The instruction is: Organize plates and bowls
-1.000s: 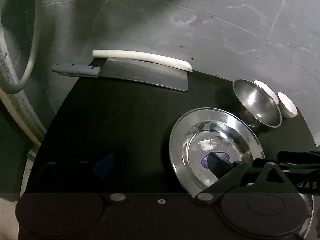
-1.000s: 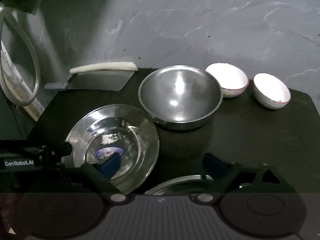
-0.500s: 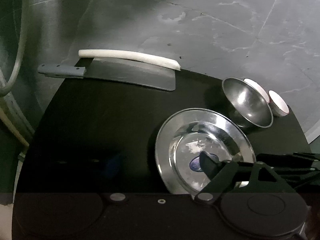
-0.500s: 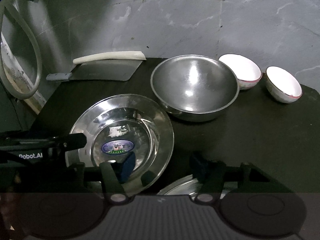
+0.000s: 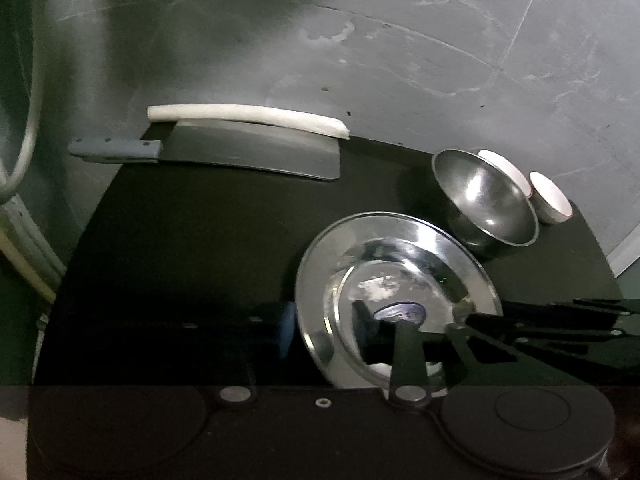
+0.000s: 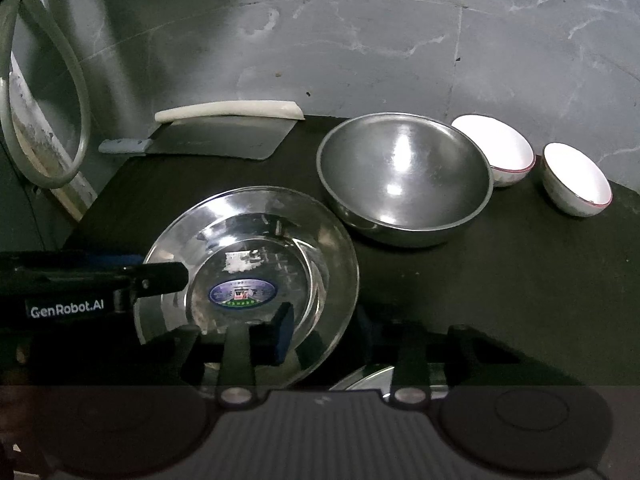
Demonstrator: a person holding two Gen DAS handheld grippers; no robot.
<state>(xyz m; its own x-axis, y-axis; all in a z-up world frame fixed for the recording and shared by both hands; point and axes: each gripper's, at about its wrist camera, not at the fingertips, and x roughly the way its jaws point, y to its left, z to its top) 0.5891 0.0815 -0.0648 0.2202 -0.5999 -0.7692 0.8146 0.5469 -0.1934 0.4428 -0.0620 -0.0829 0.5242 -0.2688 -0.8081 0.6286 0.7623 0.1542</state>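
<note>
Left wrist view: left gripper [image 5: 326, 330] straddles the near-left rim of the steel plate [image 5: 400, 240], one finger outside, one over the plate's well; the jaws look closed onto the rim. Steel bowl [image 5: 486, 200] sits far right, two white bowls [image 5: 550, 198] behind it. Cleaver [image 5: 256, 156] lies far left on the black table [image 5: 180, 248].

Right wrist view: right gripper [image 6: 326, 330] straddles the plate's [image 6: 256, 224] near-right rim, jaws narrowed onto it. A second plate [image 6: 360, 378] shows under the gripper. Steel bowl [image 6: 404, 176] stands just beyond the plate.
</note>
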